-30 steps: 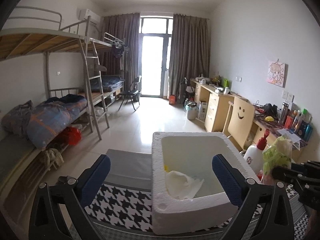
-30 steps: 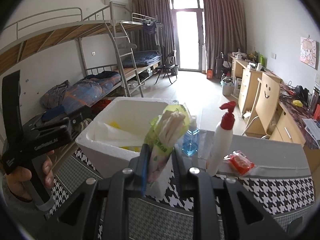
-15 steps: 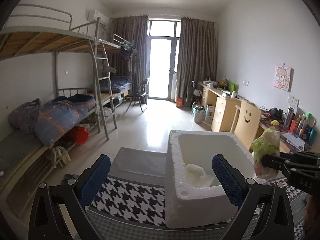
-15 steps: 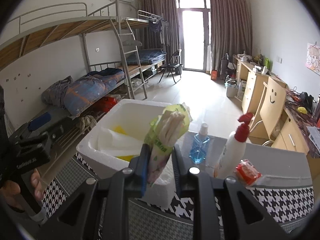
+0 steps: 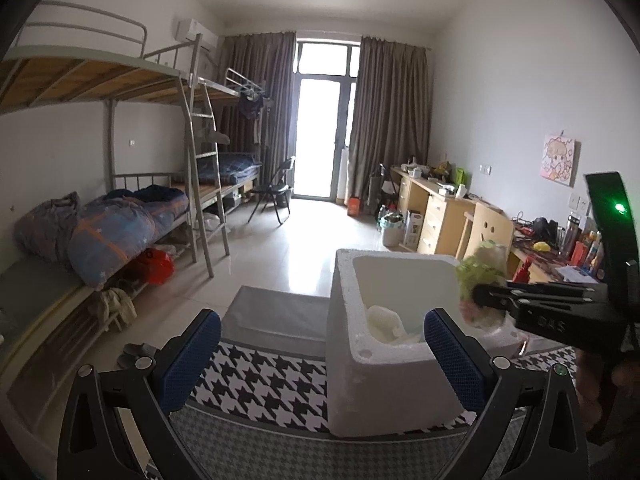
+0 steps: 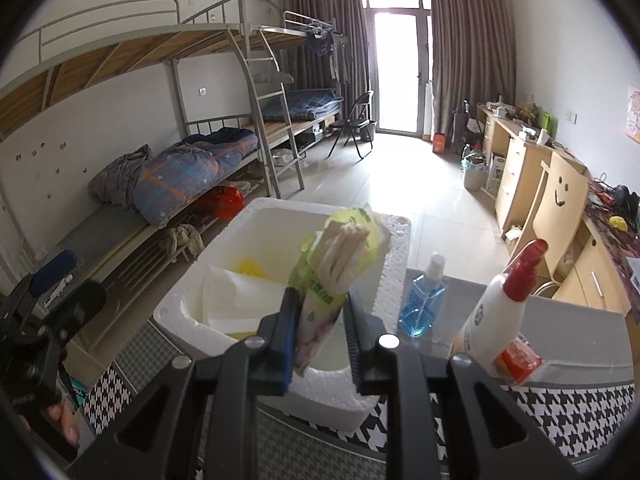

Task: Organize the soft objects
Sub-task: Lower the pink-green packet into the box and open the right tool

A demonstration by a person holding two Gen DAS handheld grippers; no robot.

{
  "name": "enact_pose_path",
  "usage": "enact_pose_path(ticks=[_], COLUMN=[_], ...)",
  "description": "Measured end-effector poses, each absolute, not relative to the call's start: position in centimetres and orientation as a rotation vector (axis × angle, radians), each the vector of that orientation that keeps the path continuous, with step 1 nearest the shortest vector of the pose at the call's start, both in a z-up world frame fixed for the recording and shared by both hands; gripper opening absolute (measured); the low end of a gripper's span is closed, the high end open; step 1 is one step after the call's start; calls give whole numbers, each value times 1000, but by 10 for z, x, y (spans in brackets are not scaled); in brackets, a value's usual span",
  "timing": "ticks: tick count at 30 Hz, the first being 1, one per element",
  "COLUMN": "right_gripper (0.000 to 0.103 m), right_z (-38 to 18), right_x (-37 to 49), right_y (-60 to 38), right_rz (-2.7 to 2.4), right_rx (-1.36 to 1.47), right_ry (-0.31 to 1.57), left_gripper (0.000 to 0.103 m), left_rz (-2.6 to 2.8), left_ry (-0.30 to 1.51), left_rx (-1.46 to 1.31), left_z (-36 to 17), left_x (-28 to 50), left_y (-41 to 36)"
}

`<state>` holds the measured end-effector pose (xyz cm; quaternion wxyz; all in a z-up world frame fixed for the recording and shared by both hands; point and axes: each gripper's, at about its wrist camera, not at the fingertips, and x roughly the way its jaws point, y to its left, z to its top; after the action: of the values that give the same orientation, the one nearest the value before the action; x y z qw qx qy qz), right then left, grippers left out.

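On the houndstooth table (image 6: 560, 412) stood a white foam box (image 6: 192, 320). Right gripper (image 6: 320, 320) clenched a green tissue pack (image 6: 336, 264) above its rim; left gripper (image 5: 320, 344) was released, empty. Next, I judged, lower and release inside.

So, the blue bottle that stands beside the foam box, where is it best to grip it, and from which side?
Probably grip the blue bottle on its wide lower body, not the thin white spray top. It stands upright on the grey surface, so come level from the near side. The foam box is close on its left, the white pump bottle on its right; one finger must fit into each gap.
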<state>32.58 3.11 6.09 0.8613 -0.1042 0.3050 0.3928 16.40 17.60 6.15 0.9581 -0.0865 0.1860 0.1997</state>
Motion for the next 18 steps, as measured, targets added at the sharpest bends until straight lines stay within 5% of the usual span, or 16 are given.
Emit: enact_pose_path(ticks=[16,18], right_gripper=[27,43], right_z=[47,48], right_x=[341,344], right_y=[53,56], right_rz=[816,821], right_rx=[-218,-222], right_ry=[707,718], left_gripper=[102,102], left_rz=[385,384], left_ry=[394,395], left_rx=[-187,-187], left_z=[50,50], left_x=[153,152], left_y=[175,174])
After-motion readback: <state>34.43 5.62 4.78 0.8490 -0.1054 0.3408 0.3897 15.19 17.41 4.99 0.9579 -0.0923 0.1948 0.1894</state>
